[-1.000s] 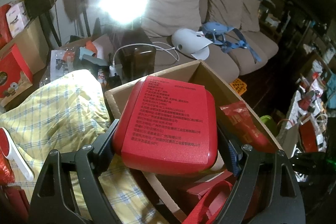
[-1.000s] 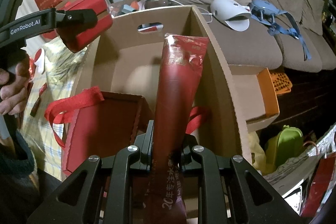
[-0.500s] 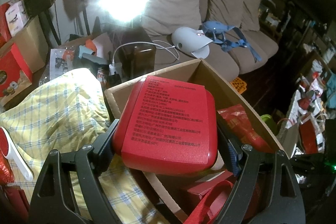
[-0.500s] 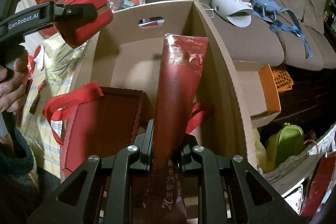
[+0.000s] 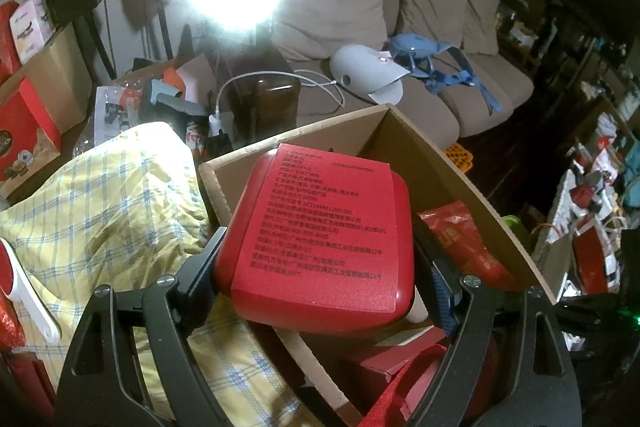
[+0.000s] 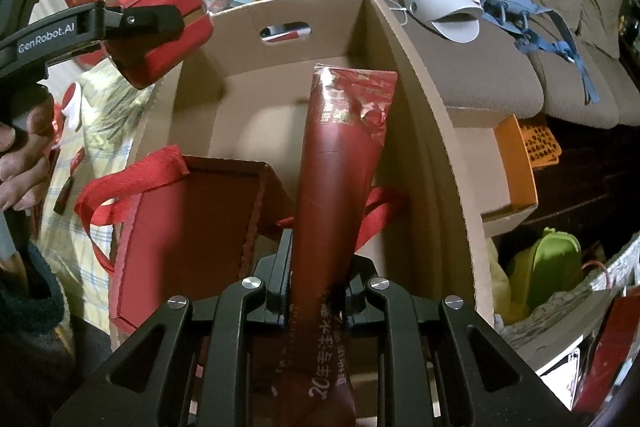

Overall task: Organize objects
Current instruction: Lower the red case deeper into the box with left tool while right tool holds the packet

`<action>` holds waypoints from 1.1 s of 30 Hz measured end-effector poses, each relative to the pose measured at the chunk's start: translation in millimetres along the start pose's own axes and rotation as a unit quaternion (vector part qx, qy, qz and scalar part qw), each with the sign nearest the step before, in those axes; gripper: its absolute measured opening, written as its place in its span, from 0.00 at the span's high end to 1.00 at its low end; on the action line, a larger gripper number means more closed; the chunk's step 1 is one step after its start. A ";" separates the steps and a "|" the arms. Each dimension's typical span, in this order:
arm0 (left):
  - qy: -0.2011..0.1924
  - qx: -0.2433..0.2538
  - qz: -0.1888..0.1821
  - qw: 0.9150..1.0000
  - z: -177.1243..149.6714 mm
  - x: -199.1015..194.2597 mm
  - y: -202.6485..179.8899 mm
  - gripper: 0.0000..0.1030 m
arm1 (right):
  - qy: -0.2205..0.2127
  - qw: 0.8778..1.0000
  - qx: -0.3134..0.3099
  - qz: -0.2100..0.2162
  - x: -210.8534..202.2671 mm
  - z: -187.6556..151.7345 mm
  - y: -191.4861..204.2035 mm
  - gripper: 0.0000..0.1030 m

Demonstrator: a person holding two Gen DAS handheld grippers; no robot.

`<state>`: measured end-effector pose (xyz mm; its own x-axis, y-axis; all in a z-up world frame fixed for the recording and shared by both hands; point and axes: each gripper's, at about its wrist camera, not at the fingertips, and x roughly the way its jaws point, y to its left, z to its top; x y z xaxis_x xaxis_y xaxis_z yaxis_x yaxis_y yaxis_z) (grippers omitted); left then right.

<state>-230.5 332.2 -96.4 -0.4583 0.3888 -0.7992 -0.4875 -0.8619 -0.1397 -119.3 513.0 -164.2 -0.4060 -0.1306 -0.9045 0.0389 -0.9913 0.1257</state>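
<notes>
Nothing moved: left tool (image 5: pixel 316 267) grips red tin (image 5: pixel 320 239), right tool (image 6: pixel 318 283) pouch (image 6: pixel 340 179), over sofa-side box (image 6: pixel 436 131).

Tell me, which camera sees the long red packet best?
The right wrist view: the long red packet runs up its middle, clamped in the right gripper. The left wrist view shows only a crinkled red end behind the red box.

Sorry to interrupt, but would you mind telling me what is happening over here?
A person is packing things into a cardboard box beside a sofa, with a gripper in each hand. The left gripper is clamped on a red tin, held above the box's near corner. The right gripper is pinched on a long red pouch that reaches into the box. A red bag with ribbon handles already lies inside. Neither item has been let go yet.
</notes>
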 end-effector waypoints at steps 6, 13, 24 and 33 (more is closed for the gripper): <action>0.004 -0.001 -0.001 1.000 0.1 2.5 -0.9 0.19 | 0.007 1.000 -0.006 0.001 4.4 -0.6 3.8 0.82; 0.011 -0.002 0.003 1.000 -2.1 7.6 -1.5 0.19 | 0.016 1.000 -0.011 -0.003 8.9 -2.2 7.4 0.82; 0.007 -0.005 0.003 1.000 -0.5 6.7 0.2 0.19 | 0.016 1.000 -0.016 -0.007 9.4 -0.4 13.7 0.82; 0.007 -0.006 0.003 1.000 -0.9 6.3 0.4 0.19 | 0.019 1.000 -0.022 -0.008 13.1 -0.6 19.6 0.82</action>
<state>-233.0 334.0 -102.0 -0.4518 0.3786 -0.8078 -0.4760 -0.8681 -0.1407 -123.3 491.9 -173.9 -0.3720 -0.1151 -0.9211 0.0740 -0.9928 0.0942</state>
